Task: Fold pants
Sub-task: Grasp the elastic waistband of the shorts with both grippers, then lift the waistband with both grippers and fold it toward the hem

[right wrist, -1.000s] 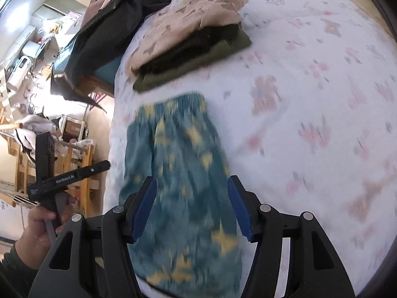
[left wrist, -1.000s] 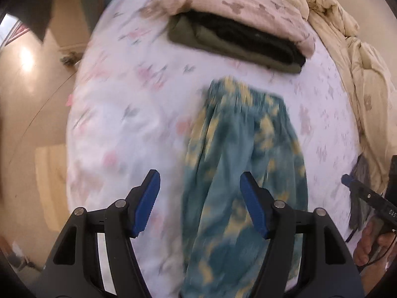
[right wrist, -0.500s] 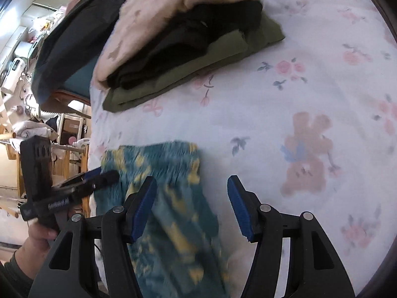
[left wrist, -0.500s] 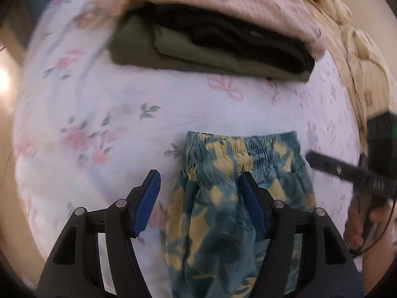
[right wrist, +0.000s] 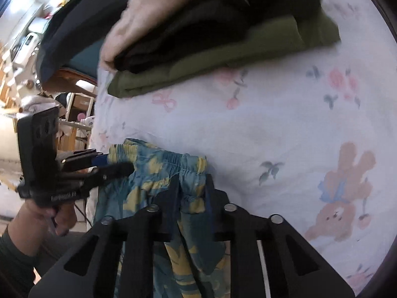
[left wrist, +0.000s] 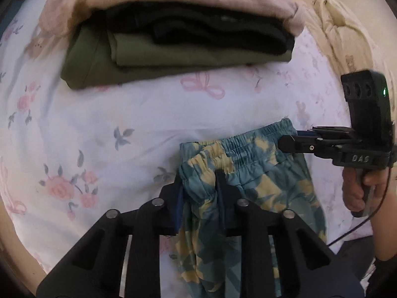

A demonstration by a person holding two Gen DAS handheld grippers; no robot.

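The teal and yellow patterned pants [left wrist: 250, 188] lie on the floral bedsheet [left wrist: 99, 129], with the elastic waistband toward the far side. My left gripper [left wrist: 198, 181] is shut on the left corner of the waistband. My right gripper [right wrist: 192, 186] is shut on the other waistband corner of the pants [right wrist: 148, 173]. Each gripper also shows in the other's view: the right one [left wrist: 287, 144] and the left one [right wrist: 119, 166], both at the waistband ends. The lower legs run out of view under the grippers.
A stack of folded clothes [left wrist: 173, 39], olive, black and pink, lies just beyond the waistband. A beige quilt [left wrist: 347, 24] is bunched at the far right. The bed's left edge [right wrist: 96, 129] drops toward furniture and clutter.
Both grippers moved forward along the pants to the waistband and closed on its two corners. Before, both were open above the pants.
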